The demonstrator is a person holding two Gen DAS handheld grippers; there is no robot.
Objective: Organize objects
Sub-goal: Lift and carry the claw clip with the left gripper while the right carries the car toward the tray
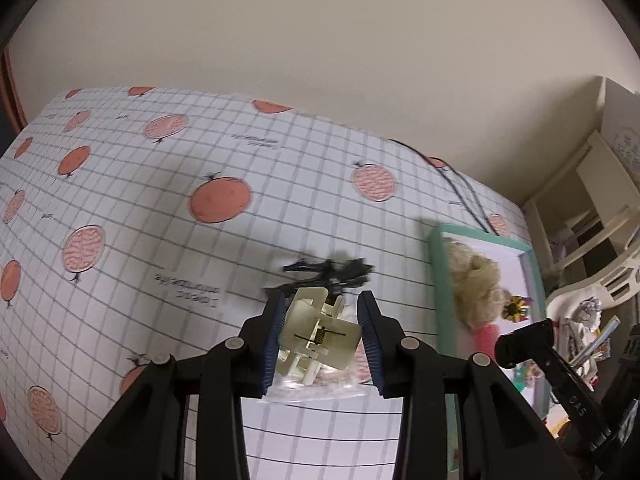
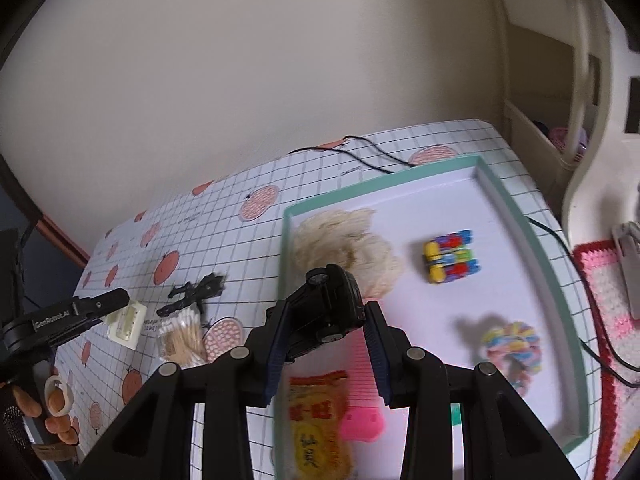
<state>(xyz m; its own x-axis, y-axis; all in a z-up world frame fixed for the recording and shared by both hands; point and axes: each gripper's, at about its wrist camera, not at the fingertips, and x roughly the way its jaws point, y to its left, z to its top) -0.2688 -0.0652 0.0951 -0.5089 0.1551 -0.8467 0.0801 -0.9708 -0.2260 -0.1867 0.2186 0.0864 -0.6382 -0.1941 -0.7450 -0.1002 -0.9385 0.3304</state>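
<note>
Our left hand-held gripper (image 1: 322, 338) grips a cream plastic spring clip (image 1: 318, 340) above the grid-patterned tabletop (image 1: 160, 200). Our right hand-held gripper (image 2: 326, 322) clamps a black toy car (image 2: 326, 308) over the mint-rimmed white tray (image 2: 536, 240), fluffy cream tuft (image 2: 340, 240) at twelve o'clock.

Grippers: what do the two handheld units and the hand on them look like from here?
Both are black plastic linkage frames with silver pivot pins and dark blue ribbed pads on the fingers. The left gripper carries white "GenRobot.AI" lettering along one finger; the right gripper shows white letters on its finger in the left wrist view. The person's left hand wears a pale ring. No cables on them show.
</note>
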